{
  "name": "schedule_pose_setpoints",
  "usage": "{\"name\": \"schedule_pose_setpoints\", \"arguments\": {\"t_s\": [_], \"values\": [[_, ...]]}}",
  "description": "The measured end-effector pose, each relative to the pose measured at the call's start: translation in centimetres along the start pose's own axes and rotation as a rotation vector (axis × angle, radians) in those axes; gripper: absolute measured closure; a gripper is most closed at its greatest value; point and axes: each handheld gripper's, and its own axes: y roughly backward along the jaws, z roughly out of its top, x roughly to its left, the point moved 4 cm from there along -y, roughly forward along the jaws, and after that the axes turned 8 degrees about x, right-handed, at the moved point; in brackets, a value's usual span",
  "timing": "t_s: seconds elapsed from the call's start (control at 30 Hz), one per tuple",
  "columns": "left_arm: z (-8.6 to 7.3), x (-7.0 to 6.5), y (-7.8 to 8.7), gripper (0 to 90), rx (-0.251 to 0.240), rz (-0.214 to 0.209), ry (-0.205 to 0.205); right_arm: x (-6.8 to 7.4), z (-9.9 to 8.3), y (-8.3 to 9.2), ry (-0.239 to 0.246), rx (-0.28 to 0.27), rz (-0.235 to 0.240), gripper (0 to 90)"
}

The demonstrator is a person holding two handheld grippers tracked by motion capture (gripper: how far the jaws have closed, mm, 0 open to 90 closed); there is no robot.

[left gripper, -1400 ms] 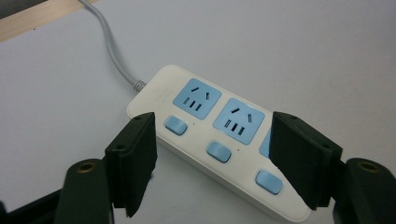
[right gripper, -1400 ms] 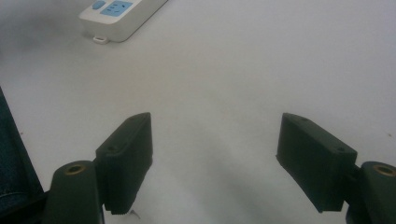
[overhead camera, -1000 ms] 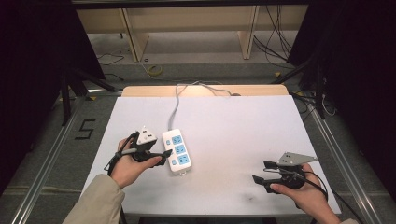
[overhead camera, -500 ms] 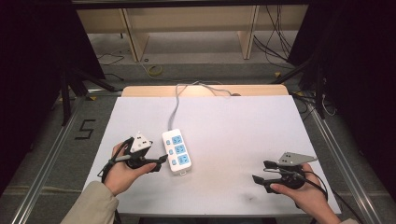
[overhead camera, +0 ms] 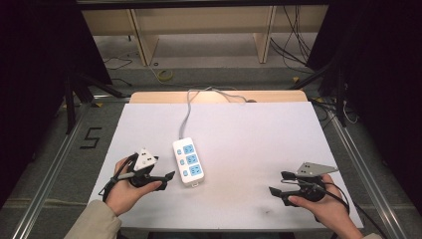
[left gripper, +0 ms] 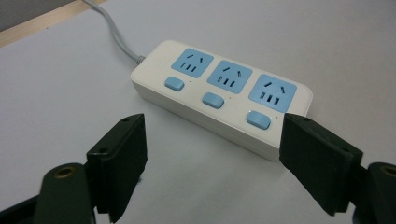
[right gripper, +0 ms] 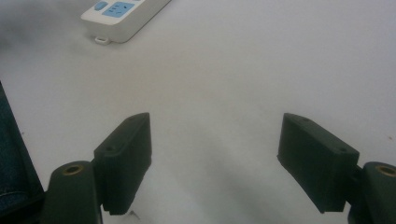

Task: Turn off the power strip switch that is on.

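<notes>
A white power strip (overhead camera: 188, 162) with three blue sockets and three blue buttons lies flat on the white table (overhead camera: 259, 134), its grey cable (overhead camera: 186, 114) running off the far edge. My left gripper (overhead camera: 168, 178) rests just left of the strip, pointing at its near end. Its jaws have just been opening and stand wide with nothing between them. In the left gripper view the strip (left gripper: 219, 93) lies a little beyond the left gripper (left gripper: 212, 135). My right gripper (overhead camera: 277, 182) sits open at the front right, far from the strip (right gripper: 123, 14), over bare table (right gripper: 215, 135).
A wooden edge (overhead camera: 214, 96) borders the table at the back. Metal rails run along both sides, and a floor mark "5" (overhead camera: 91, 138) lies to the left. Shelf legs and loose cables stand beyond the table.
My left hand has slid left and toward the table's front edge, drawing back a little from the strip. The right hand has stayed in place.
</notes>
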Motion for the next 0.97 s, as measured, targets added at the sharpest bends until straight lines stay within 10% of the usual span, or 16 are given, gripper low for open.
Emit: {"name": "schedule_pose_setpoints", "arguments": {"t_s": [0.97], "values": [[-2.5,-0.2,0.4,23.0,0.037,0.016,-0.018,0.0,-0.1,0.1,0.002,-0.001,0.000,25.9]]}}
